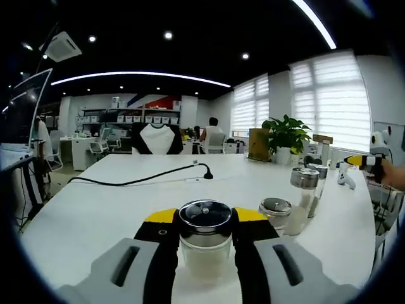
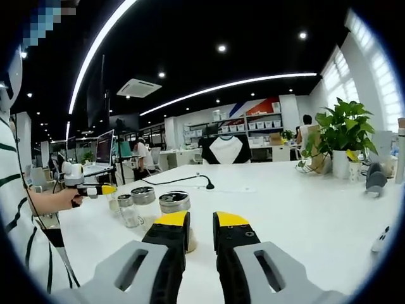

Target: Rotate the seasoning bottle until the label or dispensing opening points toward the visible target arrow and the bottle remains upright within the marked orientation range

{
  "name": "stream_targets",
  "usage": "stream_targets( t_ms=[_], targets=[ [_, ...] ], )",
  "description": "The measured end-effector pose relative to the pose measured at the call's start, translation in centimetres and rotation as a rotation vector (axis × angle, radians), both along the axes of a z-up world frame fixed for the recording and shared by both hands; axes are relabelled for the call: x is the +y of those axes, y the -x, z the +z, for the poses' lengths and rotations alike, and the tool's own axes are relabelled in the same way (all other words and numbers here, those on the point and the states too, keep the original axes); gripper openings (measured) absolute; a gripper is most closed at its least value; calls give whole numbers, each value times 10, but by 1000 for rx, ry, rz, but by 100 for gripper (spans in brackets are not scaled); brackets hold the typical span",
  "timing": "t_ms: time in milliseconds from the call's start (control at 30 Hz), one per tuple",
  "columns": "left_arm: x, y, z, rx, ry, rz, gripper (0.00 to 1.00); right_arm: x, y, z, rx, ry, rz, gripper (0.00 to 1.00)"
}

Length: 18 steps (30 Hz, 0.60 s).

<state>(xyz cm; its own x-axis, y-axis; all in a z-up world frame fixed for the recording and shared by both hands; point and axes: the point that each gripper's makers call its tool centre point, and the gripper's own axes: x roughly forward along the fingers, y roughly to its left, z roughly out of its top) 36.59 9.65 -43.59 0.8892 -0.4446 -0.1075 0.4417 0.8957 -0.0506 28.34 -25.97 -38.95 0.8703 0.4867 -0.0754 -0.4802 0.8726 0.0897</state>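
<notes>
A broad white surface (image 1: 114, 209) is spread under everything, with a potted plant (image 1: 288, 134) kept at its far right edge and a black cable (image 1: 136, 182) trailed across the middle. In the left gripper view, the left gripper (image 1: 204, 253) is closed with its jaws clamped on the glass body of the seasoning bottle (image 1: 205, 244), which is kept upright on the near surface, presumably so it can be turned in place. Three more shaker bottles (image 1: 304, 190) are grouped to its right. In the right gripper view, the right gripper (image 2: 200, 244) is held free above the surface, its jaws slightly apart on nothing, probably in reserve.
</notes>
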Motion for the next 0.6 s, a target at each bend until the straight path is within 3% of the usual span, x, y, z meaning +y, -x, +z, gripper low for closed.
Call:
stream_targets(
  t_ms=[433, 467, 500, 533, 600],
  targets=[
    [-13, 3, -16, -8, -23, -9, 33, -4, 0, 1, -6, 16, -23, 12],
    [-13, 5, -5, -86, -50, -20, 34, -5, 0, 1, -6, 15, -25, 12],
    [-10, 9, -7, -75, -69, -14, 34, -5, 0, 1, -5, 13, -26, 12],
    [-13, 7, -10, -39, -37, -8, 34, -5, 0, 0, -1, 14, -27, 12],
    [-11, 4, -11, -43, -32, -10, 34, -5, 0, -2, 5, 25, -27, 12]
  ],
)
